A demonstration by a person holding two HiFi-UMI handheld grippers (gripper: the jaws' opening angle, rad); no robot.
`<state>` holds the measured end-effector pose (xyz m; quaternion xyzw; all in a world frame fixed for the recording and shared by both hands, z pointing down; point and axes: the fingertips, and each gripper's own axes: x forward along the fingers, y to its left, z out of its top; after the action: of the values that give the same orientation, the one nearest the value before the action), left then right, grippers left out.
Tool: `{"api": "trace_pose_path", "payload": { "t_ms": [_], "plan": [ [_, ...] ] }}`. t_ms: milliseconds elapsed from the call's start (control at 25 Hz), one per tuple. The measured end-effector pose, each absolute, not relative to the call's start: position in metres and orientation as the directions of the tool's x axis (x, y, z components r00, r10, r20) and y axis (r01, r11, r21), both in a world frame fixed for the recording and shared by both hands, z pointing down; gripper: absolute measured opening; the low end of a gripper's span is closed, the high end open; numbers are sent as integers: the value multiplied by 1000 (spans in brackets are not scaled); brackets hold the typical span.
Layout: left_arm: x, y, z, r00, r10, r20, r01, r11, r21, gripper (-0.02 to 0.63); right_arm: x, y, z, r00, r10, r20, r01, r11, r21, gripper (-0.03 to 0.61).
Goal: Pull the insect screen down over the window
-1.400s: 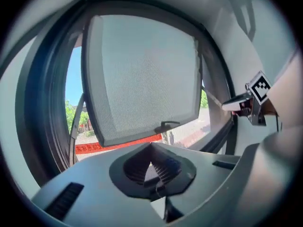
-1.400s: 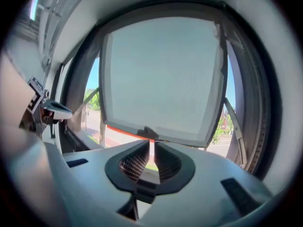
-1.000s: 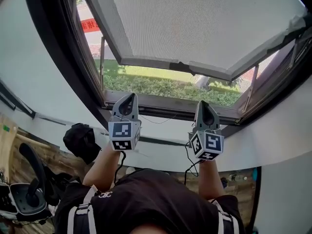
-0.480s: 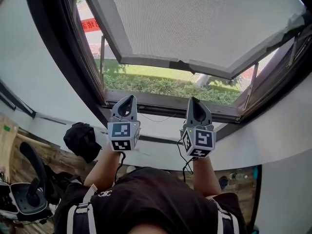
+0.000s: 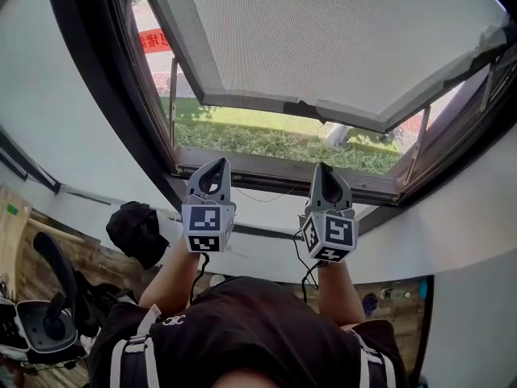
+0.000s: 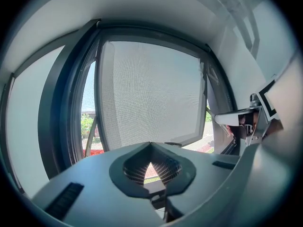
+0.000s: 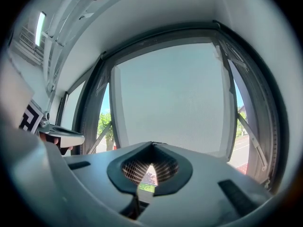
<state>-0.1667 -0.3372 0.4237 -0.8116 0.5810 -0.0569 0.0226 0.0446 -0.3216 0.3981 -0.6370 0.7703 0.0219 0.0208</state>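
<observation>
Since a second ago the right gripper has shifted left, nearer the left gripper, which has barely moved. Both pairs of grey, ribbed-pad jaws are pressed together on nothing. The fine grey mesh insect screen, edged by a flat pale bar, hangs partway down the dark-framed window, above both grippers.

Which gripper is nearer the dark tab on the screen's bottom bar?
The right gripper: it sits almost straight below the tab, while the left gripper is further off to the side. Both are shut, holding nothing.
</observation>
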Motion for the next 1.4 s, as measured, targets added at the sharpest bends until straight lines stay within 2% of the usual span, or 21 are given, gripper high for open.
{"api": "trace_pose_path", "payload": {
  "t_ms": [320,1400],
  "plan": [
    [-162,-337,424,339,-938,70,-934,-344,-98,6,50,-321,397,-164,-983,-84,-986,166,-17,2],
    [-149,-335,430,363,-929,71,-924,-369,-106,6,54,-322,407,-170,-984,-44,-985,170,5,2]
  ]
}}
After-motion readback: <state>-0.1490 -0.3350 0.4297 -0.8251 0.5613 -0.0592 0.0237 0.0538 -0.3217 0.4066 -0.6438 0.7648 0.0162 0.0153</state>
